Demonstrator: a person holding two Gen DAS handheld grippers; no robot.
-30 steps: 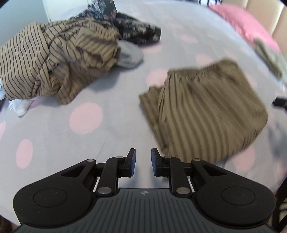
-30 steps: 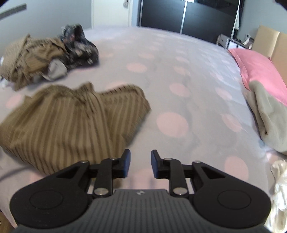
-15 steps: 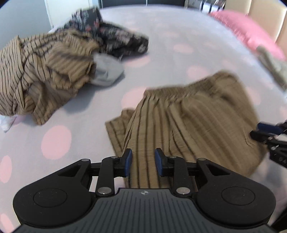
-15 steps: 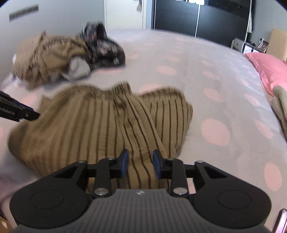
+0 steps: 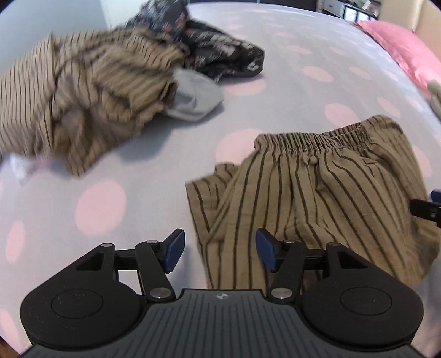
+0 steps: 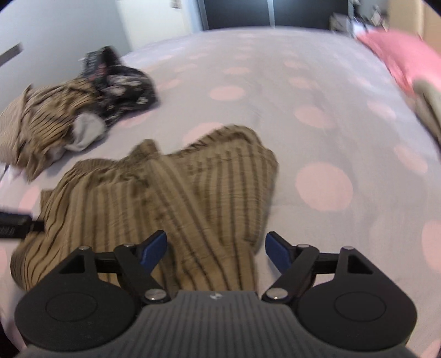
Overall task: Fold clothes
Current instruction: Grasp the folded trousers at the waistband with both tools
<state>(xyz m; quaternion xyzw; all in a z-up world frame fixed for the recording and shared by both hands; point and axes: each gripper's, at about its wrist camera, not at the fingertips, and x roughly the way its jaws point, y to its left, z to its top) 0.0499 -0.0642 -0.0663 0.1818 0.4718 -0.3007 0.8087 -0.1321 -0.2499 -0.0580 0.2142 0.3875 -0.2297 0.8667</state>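
Location: a home bedroom. Indicators: a bed with a grey, pink-dotted sheet [image 6: 275,91], a pink pillow [image 6: 402,55] at the headboard end, dark wardrobe doors [image 6: 264,12], and loose clothing piled [image 5: 82,91] on the bed.

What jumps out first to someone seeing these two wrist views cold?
The brown striped shorts, half folded with the elastic waistband at the far edge, lie just beyond both open grippers: the left gripper over their near left edge, the right gripper over their near right part. Farther back on the pink-dotted bedsheet sits an unfolded clothes pile, striped, grey and dark floral.
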